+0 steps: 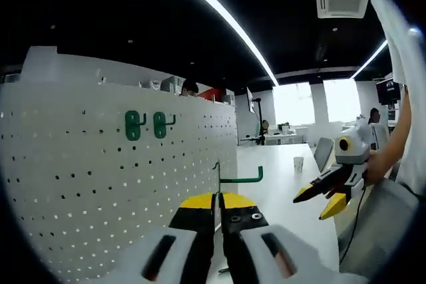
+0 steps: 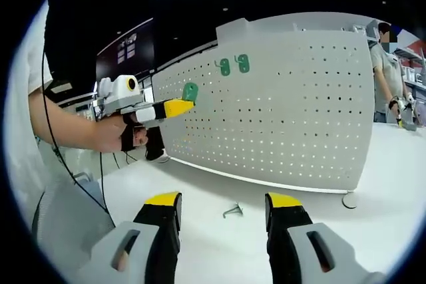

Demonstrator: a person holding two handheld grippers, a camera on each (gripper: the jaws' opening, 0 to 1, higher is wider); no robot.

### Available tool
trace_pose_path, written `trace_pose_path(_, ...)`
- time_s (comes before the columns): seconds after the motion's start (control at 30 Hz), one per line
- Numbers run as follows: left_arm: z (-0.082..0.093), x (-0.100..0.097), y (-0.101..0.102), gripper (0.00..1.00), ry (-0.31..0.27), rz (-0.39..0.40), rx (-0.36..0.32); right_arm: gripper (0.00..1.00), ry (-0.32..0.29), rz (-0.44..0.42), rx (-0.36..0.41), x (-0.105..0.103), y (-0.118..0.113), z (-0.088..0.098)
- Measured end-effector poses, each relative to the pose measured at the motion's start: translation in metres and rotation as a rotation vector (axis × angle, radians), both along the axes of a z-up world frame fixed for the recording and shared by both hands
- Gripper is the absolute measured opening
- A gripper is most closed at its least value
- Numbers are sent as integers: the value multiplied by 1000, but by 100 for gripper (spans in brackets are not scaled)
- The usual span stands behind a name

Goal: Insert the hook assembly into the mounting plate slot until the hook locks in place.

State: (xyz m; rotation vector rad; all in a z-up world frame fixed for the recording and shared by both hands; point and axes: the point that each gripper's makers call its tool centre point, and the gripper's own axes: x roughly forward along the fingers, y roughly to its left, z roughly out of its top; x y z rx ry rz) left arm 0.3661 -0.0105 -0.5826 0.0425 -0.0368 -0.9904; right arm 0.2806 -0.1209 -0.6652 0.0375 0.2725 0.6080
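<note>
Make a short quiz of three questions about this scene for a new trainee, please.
1. True or false: the right gripper is open and holds nothing.
2. Multiple choice: how many mounted green hooks are on the white pegboard? A. one B. two C. four
3. Short answer: what is the left gripper holding?

Key
1. True: its jaws stand apart above the table.
2. B
3. A green hook, on which its jaws are shut, held up near the pegboard.
</note>
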Motion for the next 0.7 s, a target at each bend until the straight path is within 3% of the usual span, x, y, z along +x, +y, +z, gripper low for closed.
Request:
trace_pose_path(0.33,3,-1,0,2,4,8,-7,49,-29,-4,18,0,1,9)
trace_pose_path(0.57,1,-2,-1,2,1,8,1,51,-21,-14,236,0,4,29)
trace_pose_path(0.7,1,-2,-1,2,6,11,-2,52,-22,-24,266,2,2,32)
